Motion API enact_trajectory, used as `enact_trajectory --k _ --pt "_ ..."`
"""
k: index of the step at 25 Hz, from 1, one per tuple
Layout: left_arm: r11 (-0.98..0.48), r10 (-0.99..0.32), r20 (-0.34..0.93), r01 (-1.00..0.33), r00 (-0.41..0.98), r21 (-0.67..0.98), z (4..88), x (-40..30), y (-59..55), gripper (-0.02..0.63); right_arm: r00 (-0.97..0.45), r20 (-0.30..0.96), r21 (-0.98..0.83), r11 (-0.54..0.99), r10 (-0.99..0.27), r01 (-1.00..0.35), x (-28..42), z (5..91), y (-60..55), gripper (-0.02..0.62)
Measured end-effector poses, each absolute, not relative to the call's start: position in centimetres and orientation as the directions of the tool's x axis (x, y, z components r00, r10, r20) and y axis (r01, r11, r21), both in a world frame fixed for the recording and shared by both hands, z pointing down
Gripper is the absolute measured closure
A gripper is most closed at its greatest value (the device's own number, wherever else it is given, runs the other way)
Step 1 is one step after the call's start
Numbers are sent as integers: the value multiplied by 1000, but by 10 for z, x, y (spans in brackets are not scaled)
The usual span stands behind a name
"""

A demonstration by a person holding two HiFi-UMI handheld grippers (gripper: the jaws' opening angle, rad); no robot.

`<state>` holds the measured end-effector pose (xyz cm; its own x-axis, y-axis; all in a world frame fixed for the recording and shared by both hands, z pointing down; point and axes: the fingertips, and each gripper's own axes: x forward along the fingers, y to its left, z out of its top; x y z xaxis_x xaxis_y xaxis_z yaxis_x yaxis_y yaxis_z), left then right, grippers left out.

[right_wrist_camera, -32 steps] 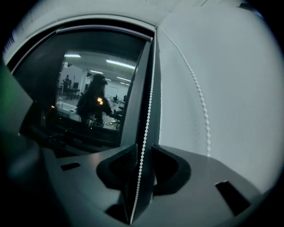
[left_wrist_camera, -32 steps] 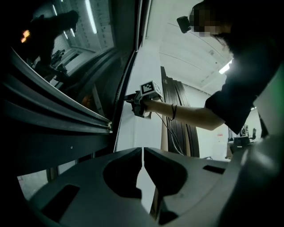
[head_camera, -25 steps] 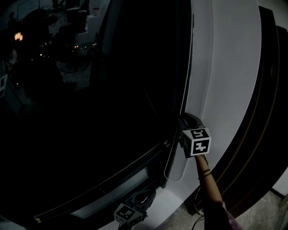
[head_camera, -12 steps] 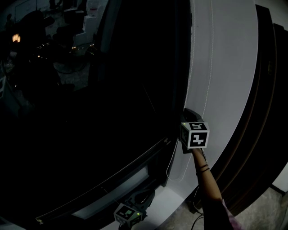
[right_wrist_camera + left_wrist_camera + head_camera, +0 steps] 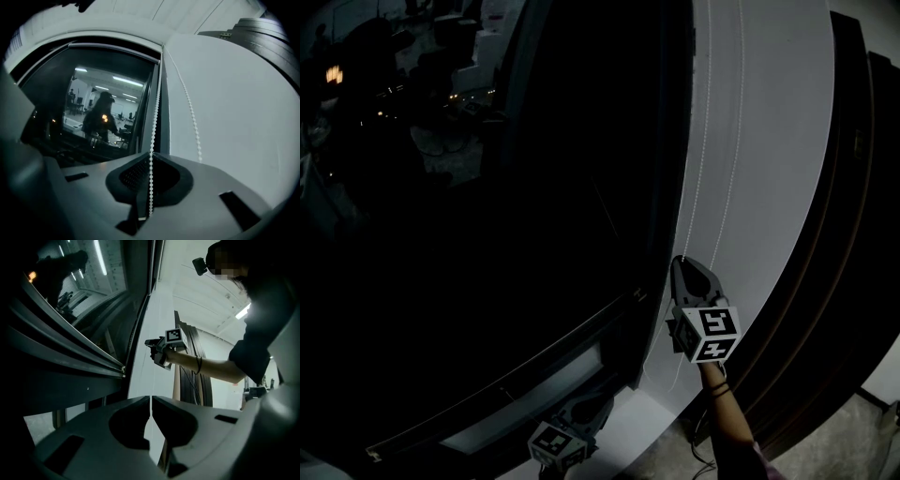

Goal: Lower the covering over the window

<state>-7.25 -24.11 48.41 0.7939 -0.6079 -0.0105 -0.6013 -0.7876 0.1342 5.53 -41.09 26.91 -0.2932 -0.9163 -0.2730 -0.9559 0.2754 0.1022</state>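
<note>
The white beaded pull chain (image 5: 153, 117) hangs upright just right of the dark window glass (image 5: 487, 206). It runs from the frame's top down into the right gripper (image 5: 679, 262), the nearer one. Its jaws have just been closing and pinch the chain's left strand. The left gripper (image 5: 150, 401), well below, is closed and empty. The covering itself lies out of sight above.

Low in front, left gripper (image 5: 151, 399) with jaws pressed together, only a thin slit between. Behind, dark window glass (image 5: 79, 282) at left, white wall (image 5: 162, 301) beside its frame (image 5: 142, 296). Before that wall, right gripper (image 5: 151, 344) on a bare forearm (image 5: 206, 367), jaws just closing; too small to tell on what.
</note>
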Motion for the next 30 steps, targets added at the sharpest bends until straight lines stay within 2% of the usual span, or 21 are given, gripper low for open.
enact_trajectory --k 3,10,16,23,30 --pt "-773 -629 -27 -620 777 135 477 -65 -245 604 -333 -236 116 314 -913 -943 49 290 -399 574" --pt "-779 -623 -81 -609 778 146 449 -37 -249 600 -385 -15 43 384 -923 -922 44 422 -367 574" --pt "-807 -590 -126 -583 797 94 404 -7 -273 553 -431 155 -23 433 -889 -901 38 524 -334 574" --pt "-858 -503 -162 -514 849 -28 354 41 -300 476 -465 171 -107 453 -869 -885 34 549 -320 574" --pt "-870 -462 -223 -487 858 -70 312 63 -313 476 -478 155 -123 463 -865 -878 36 547 -311 574"
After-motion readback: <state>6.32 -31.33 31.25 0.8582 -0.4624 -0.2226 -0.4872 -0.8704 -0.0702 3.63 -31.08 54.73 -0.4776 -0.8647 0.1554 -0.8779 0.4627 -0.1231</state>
